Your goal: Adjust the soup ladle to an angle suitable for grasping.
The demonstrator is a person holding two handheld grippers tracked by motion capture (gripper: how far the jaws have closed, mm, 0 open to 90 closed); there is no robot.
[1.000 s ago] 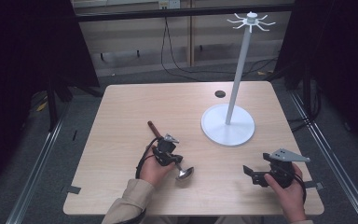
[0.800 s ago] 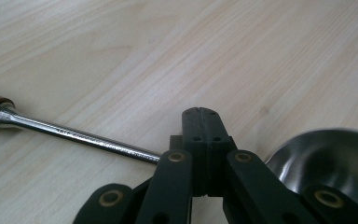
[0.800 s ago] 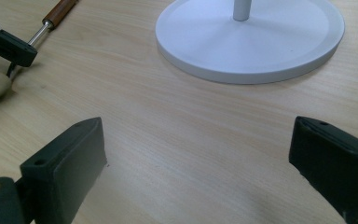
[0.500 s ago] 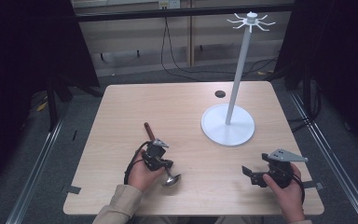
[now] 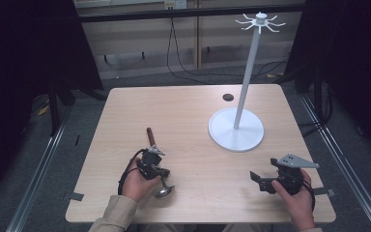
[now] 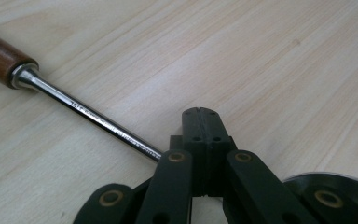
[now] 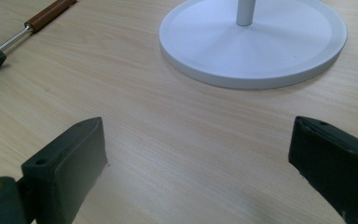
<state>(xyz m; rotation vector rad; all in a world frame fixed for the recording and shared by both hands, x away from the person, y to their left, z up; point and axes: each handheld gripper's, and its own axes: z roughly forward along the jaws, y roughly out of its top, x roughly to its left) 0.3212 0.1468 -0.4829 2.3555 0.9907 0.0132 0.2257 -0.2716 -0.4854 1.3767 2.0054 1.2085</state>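
- The left gripper (image 5: 155, 166), jaws pressed together, pinches the ladle (image 5: 157, 166) by its steel shank near the desk's front edge, apparently to lift it.
- The right gripper (image 5: 261, 180) waits with jaws spread wide, empty, near the front right corner.
- The hook stand (image 5: 236, 129) sits toward the right edge, likely the hanging spot.

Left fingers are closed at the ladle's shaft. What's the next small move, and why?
Probably lift the ladle slightly off the table: the left gripper looks shut on its metal shaft, the ladle lies flat, and the hook stand rises well above it.

Pale matt wood-grain table (image 5: 183, 116), glossy metal ladle (image 6: 107, 126) with brown wooden handle, smooth white stand (image 5: 236, 128), matt black jaws
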